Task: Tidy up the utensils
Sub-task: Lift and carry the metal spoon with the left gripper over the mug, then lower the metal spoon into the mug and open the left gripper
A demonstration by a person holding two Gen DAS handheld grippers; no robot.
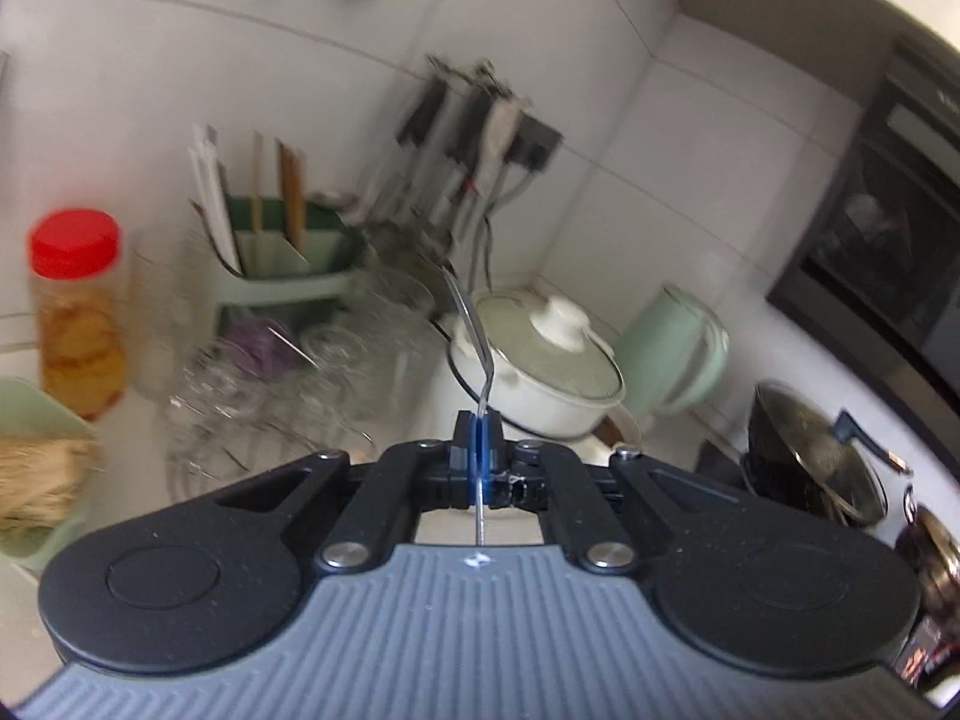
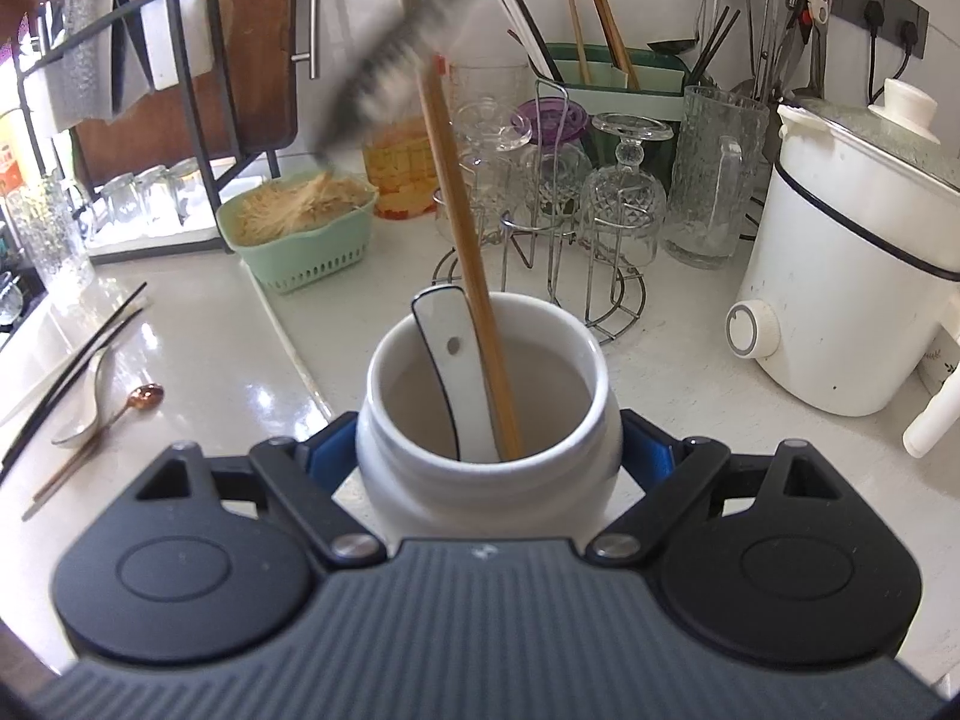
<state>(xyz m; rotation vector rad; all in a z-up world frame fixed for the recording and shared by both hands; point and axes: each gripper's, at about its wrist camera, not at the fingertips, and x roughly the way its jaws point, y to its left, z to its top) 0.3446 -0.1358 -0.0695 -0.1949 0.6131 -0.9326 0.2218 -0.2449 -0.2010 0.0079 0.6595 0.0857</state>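
My left gripper [image 1: 478, 426] is shut on the handle of a thin metal utensil [image 1: 474, 330], seen edge-on, whose curved end rises in front of a white lidded pot [image 1: 540, 372]. My right gripper [image 2: 489, 456] is shut on a white ceramic jar [image 2: 480, 498], its blue pads [image 2: 327, 456] pressed on both sides. In the jar stand a white ceramic spoon [image 2: 438, 336] and wooden chopsticks [image 2: 462, 228]. On the counter at left lie black chopsticks [image 2: 78, 360], a silver spoon [image 2: 84, 414] and a small copper spoon [image 2: 144, 397]. A blurred dark shape [image 2: 390, 60] crosses the top of the right wrist view.
Behind the jar are a green basket [image 2: 300, 264], upturned glasses on a wire rack [image 2: 624, 192], a glass jug [image 2: 714, 180] and a green holder with chopsticks [image 2: 600, 84]. A white cooker [image 2: 852, 300] stands at right. A mint kettle [image 1: 672, 348] and a red-capped jar [image 1: 78, 312] flank the left view.
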